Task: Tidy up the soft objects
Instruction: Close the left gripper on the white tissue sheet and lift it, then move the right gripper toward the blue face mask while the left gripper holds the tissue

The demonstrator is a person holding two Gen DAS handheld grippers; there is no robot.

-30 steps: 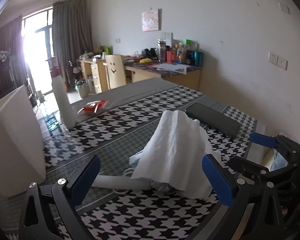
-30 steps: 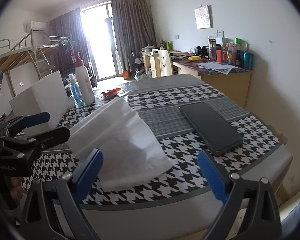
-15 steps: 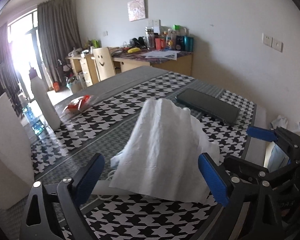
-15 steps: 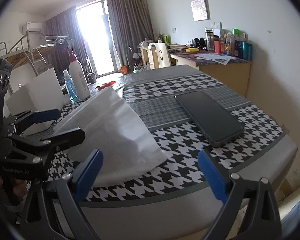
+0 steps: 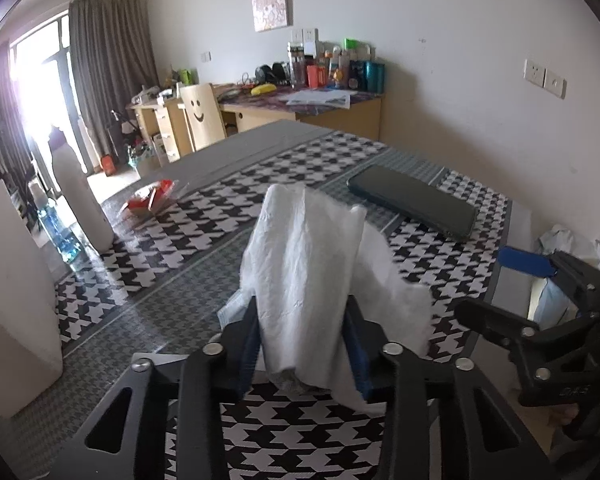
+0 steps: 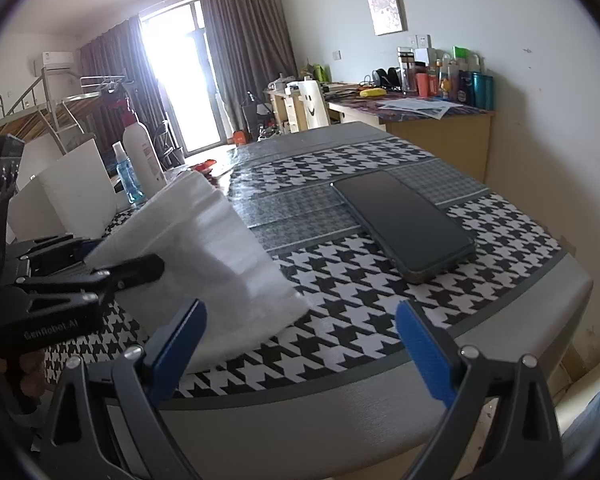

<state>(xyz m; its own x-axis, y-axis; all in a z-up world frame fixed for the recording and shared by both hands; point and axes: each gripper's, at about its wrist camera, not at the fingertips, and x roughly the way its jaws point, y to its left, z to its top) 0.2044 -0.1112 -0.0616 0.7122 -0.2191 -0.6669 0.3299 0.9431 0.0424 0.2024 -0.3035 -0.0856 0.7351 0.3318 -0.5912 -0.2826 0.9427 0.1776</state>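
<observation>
While our left gripper [image 5: 304, 344] closes its jaws, the pads press both sides of the white tissue [image 5: 308, 264], bunched upright near the tabletop's [image 6: 340, 384] near edge. Our right gripper [image 6: 300, 344] hangs over that edge, jaws spread wide, nothing between them. Further back: dark phone [image 6: 404, 224] by the right edge; white bottle [image 6: 142, 152] at far left.

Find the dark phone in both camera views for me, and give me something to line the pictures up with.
Left wrist view: the phone lies right of centre on the checked tablecloth, behind the white cloth.
Right wrist view: the phone lies at centre right, to the right of the white cloth.
Shared landmark: the smiley-face chair.
</observation>
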